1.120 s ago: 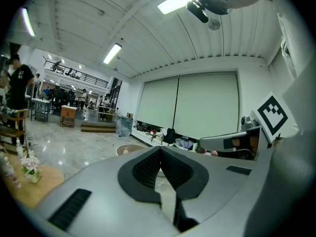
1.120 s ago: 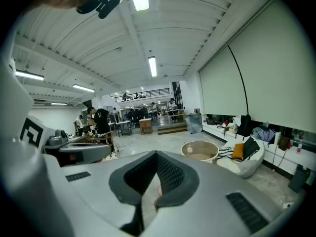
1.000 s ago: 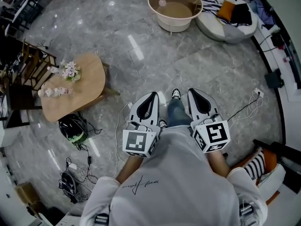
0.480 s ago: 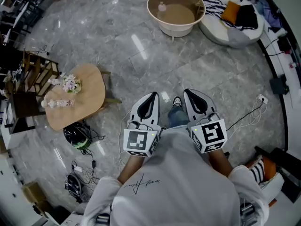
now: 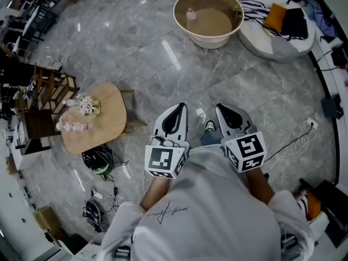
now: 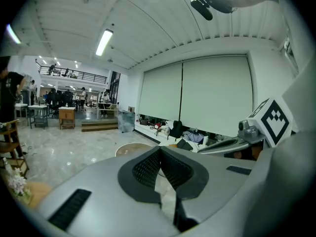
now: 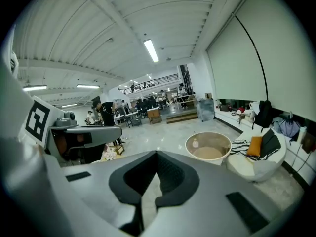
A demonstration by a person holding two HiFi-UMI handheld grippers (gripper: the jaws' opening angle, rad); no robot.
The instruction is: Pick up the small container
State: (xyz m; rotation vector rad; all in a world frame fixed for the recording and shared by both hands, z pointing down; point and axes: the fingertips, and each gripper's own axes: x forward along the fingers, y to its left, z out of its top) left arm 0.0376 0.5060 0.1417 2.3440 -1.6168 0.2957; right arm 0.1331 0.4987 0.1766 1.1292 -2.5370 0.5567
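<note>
A pale wooden side table (image 5: 111,126) stood on the grey marble floor (image 5: 136,48), bearing a small bunch of flowers (image 5: 87,106). Just beside it lay a black helmet (image 5: 98,160) among loose cables (image 5: 103,192). Farther off, a round rimmed table (image 5: 209,39) stood near a white beanbag (image 5: 272,42) carrying an orange cushion (image 5: 275,17).

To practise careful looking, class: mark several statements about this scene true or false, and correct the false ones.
1. The left gripper and right gripper are both shut and empty. True.
2. The container stands on the round table. True.
3. The flowers lie on the floor. False: they stand on the wooden table.
4. The orange cushion lies on the wooden table. False: it lies on the white beanbag.
</note>
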